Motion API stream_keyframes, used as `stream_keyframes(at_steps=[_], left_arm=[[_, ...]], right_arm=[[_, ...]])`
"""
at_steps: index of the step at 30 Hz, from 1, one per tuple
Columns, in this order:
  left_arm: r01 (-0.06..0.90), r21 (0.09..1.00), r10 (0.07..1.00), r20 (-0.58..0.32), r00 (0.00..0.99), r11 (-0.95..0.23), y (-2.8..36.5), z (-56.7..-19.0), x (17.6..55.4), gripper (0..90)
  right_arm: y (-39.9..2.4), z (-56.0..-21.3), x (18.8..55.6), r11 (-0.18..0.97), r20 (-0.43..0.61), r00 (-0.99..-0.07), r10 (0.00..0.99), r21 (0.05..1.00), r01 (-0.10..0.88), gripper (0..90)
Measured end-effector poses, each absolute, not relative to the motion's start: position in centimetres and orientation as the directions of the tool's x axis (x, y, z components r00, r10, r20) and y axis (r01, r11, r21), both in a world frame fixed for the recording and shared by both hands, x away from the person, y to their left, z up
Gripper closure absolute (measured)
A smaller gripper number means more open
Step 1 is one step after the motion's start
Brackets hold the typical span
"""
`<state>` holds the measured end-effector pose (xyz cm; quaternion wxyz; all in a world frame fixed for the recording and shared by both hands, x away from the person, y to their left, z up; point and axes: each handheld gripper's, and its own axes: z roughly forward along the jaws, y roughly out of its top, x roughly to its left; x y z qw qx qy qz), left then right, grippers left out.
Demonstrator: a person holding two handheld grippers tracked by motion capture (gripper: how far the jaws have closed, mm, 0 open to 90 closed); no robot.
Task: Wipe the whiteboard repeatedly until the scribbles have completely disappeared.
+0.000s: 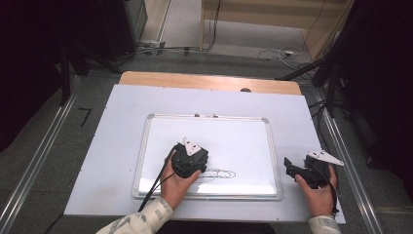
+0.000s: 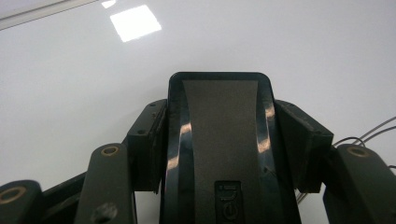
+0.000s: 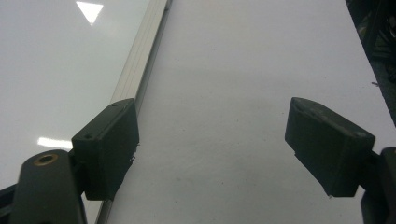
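While the left gripper [image 1: 192, 161] is hovering low over the lower middle of the whiteboard [image 1: 160, 146], its jaws are clamping a black eraser [image 2: 219, 140] from both sides, with the eraser's grey felt face turned toward the board's surface. That grip is likely holding the felt flat to the board, since thin looping pen lines [image 1: 221, 174] are lying just beside the gripper to its right, and wiping them looks like the work in hand. In the left gripper view the same lines [image 2: 373, 133] are peeking out at the right edge, near the eraser and not yet under it. The right gripper [image 1: 292, 168] is resting off the board on the white sheet [image 1: 292, 107] that covers the table, just beside the board's aluminium frame [image 3: 140, 79], with its jaws standing wide apart and nothing between them. It is probably waiting there to keep out of the wiping path, near enough to steady the frame if the board slides.
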<state>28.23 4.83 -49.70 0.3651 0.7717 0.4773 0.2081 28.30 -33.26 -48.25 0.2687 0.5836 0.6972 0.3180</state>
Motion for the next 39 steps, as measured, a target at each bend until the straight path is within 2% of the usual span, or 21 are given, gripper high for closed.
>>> stream_keyframes(at_steps=[39], left_arm=[[0.578,0.764,0.883,-0.023,0.469,-0.287,2.7,-49.7,28.5,41.1]], right_arm=[[-33.2,-48.2,28.3,0.117,-0.004,-0.175,0.985,0.758,0.642,16.1]])
